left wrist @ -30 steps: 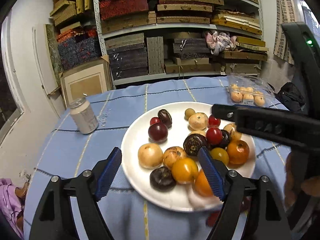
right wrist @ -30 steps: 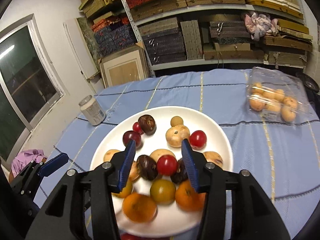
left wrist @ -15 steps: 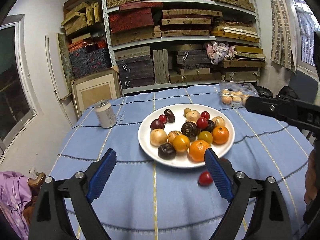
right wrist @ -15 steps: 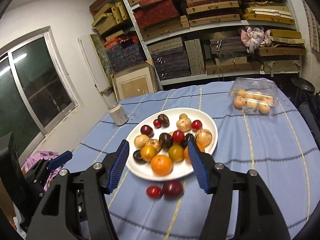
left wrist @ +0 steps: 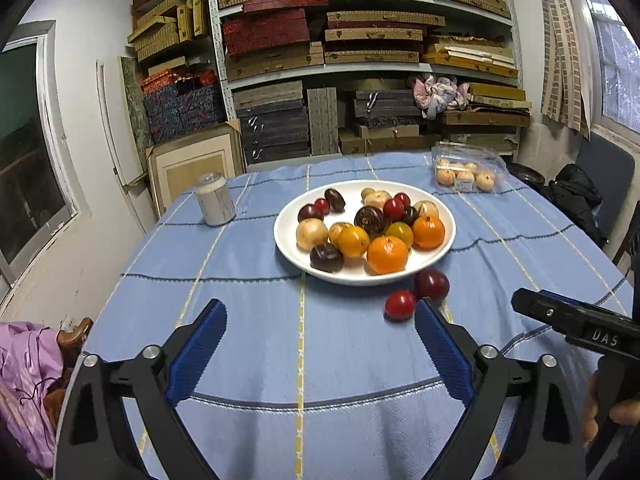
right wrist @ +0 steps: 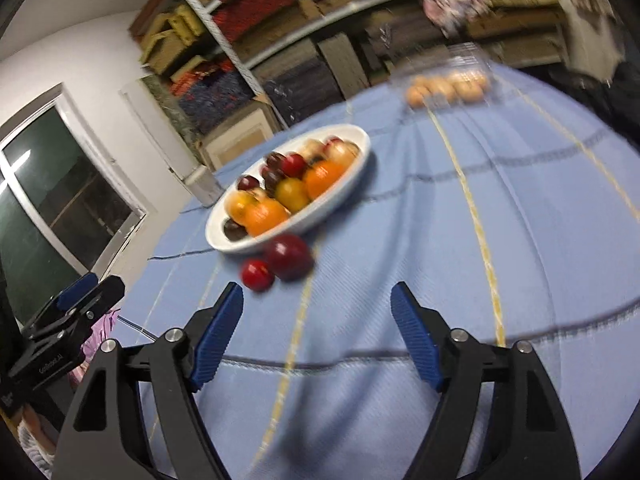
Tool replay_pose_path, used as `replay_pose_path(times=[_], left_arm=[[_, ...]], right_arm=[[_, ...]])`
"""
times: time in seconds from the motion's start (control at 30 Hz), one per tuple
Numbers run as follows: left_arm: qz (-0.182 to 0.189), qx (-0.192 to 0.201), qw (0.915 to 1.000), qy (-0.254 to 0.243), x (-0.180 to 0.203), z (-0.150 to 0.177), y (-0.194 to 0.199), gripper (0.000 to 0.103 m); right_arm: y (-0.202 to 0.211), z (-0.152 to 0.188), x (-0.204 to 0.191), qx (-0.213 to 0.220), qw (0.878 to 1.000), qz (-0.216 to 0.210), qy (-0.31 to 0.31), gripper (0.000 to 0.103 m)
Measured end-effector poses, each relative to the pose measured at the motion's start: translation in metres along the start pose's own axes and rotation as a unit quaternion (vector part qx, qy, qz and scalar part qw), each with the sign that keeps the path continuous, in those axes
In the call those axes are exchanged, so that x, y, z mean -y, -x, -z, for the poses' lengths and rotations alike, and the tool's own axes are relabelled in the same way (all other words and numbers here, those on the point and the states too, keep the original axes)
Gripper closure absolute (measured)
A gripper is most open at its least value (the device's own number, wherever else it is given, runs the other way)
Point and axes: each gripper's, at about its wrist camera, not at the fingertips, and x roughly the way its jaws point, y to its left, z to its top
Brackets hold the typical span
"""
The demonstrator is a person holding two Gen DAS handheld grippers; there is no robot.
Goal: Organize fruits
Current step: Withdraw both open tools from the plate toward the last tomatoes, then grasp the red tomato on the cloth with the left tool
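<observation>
A white plate (left wrist: 288,246) in the middle of the blue table holds several fruits: oranges, plums, red tomatoes and pale round fruits. A dark red plum (left wrist: 431,285) and a small red tomato (left wrist: 399,305) lie on the cloth just in front of the plate. My left gripper (left wrist: 320,312) is open and empty, held back above the near table. My right gripper (right wrist: 316,296) is open and empty; its view is tilted and blurred, and shows the plate (right wrist: 344,196), plum (right wrist: 289,257) and tomato (right wrist: 257,275) ahead to the left.
A drink can (left wrist: 215,200) stands left of the plate. A clear plastic box of pale fruits (left wrist: 466,172) sits at the far right. Shelves of boxes stand behind the table. A purple cloth (left wrist: 24,376) lies at the near left.
Both grippers have pulled back from over the plate toward the near table edge. The plum and tomato beside the plate have come into view. The right gripper has tilted.
</observation>
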Motion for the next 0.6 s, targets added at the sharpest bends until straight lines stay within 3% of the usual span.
replay_pose_path(times=[0.13,0.4,0.6], left_arm=[[0.012,-0.031,0.9995,-0.004,0.012,0.009,-0.022,0.005],[0.016,-0.086,0.9960,-0.020,0.026,0.035,-0.065,0.005],[0.036,-0.087,0.9954,-0.014,0.036,0.019,-0.088,0.005]], right_arm=[[0.009,-0.001,0.010,0.016,0.999,-0.010,-0.029,0.018],[0.007,-0.005,0.027,-0.003,0.996,-0.029,-0.089,0.016],[0.003,-0.004,0.026,-0.018,0.994,-0.040,-0.099,0.012]])
